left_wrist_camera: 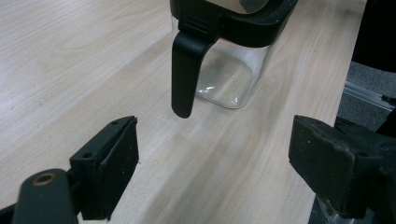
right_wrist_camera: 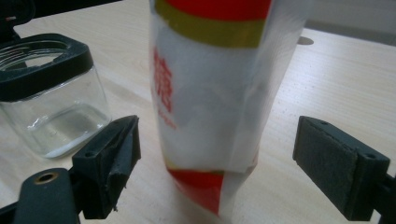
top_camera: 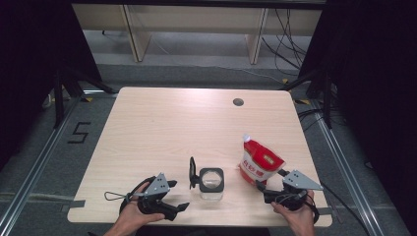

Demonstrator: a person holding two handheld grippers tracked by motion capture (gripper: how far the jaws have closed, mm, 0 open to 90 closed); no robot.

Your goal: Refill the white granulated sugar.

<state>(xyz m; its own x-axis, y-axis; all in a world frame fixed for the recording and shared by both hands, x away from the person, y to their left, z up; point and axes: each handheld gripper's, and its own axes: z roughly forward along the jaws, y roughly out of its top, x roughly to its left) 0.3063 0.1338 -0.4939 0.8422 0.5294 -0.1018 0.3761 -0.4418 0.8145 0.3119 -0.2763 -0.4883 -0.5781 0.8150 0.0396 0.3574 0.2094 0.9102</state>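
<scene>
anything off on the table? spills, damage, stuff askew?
No spills. The pouch leans toward the table's right edge rather than standing straight. The jar is upright and empty, its lid swung open on the left side. The right gripper's left finger pad looks frayed at its edge.

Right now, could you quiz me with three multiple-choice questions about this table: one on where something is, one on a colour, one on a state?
1. Where does the pouch stand relative to the glass jar?
A. To its right
B. To its left
C. Inside it

2. What colours is the pouch?
A. Blue and green
B. Red and white
C. All black

3. How do the right tongs stand?
A. Shut on the jar
B. Clamped on the pouch
C. Open, pouch between them

Answers: 1 A, the high view shows it at the jar's right. 2 B, red top and white body. 3 C, gaps show beside both pads.
</scene>
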